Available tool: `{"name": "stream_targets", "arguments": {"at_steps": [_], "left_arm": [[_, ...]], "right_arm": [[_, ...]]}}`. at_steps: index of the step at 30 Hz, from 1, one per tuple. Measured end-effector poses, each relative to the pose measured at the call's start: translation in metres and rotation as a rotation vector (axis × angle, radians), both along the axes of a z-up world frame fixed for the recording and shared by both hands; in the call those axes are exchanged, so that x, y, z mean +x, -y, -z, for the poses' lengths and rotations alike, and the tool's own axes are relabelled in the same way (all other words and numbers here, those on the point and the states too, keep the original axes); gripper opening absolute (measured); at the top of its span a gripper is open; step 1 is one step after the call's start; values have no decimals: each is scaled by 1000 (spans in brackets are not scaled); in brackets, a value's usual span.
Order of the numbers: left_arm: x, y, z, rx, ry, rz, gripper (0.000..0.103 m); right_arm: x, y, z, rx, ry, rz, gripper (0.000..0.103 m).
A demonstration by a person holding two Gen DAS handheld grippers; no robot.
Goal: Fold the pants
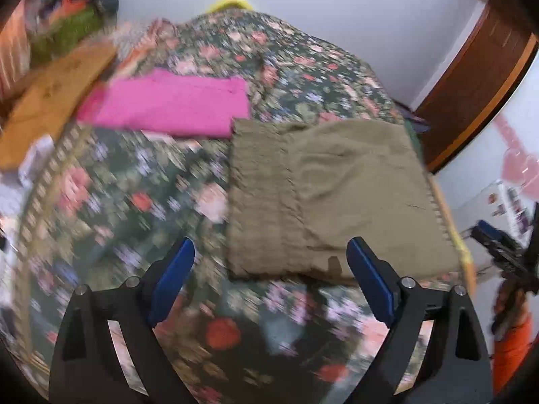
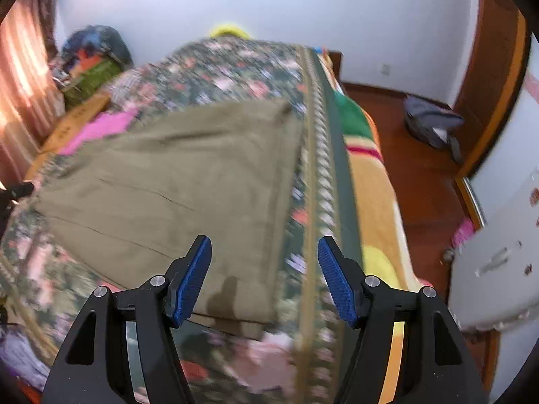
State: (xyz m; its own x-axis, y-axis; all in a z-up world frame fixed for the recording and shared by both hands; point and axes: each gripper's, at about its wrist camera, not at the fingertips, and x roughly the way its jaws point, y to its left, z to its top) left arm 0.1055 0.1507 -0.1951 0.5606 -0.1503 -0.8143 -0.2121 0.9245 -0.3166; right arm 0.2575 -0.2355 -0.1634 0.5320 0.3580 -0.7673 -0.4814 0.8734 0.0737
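Note:
Olive-khaki pants (image 1: 330, 195) lie folded into a flat rectangle on the floral bedspread (image 1: 141, 208), near the bed's right edge. They also show in the right wrist view (image 2: 175, 181). My left gripper (image 1: 271, 252) is open and empty, held above the bed at the pants' near edge. My right gripper (image 2: 264, 252) is open and empty, above the pants' near right corner. The right gripper also shows at the far right of the left wrist view (image 1: 505, 249). Both views are motion-blurred.
A folded pink garment (image 1: 168, 104) lies further up the bed, beside a cardboard box (image 1: 50, 101). A pile of clothes (image 1: 74, 10) sits at the back left. A striped blanket (image 2: 367, 168) hangs over the bed's right side. A grey bag (image 2: 431, 124) lies on the wooden floor.

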Motion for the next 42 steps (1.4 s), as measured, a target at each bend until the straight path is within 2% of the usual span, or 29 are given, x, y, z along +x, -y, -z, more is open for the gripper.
{"name": "stream_targets", "arguments": {"at_steps": [4, 9, 12, 16, 21, 26, 29, 34, 37, 39, 42], "left_arm": [[-3, 7, 15, -149, -30, 5, 93], [-5, 13, 36, -256, -64, 8, 93], [-2, 14, 42, -305, -55, 7, 97], [8, 7, 43, -392, -40, -3, 97], [24, -2, 49, -460, -38, -51, 98], [44, -4, 53, -450, -37, -78, 98], [55, -5, 55, -418, -38, -94, 96], [67, 1, 54, -272, -43, -105, 70], [64, 7, 50, -212, -20, -85, 60], [59, 13, 44, -156, 5, -67, 50], [50, 23, 31, -48, 44, -48, 44]], "right_arm": [[-13, -29, -15, 62, 43, -79, 62], [-19, -59, -13, 93, 47, -148, 62], [-16, -74, 3, 61, 14, -172, 62], [-11, -80, 28, -3, -62, -184, 62], [-11, -70, 33, 40, -104, -191, 63], [-13, -73, 34, 39, -106, -197, 63], [-14, -72, 34, 47, -111, -196, 63], [-12, -69, 36, 61, -120, -184, 64], [-12, -68, 36, 62, -123, -179, 64], [-13, -69, 34, 56, -126, -174, 64], [-12, -71, 30, 36, -132, -168, 64]]}}
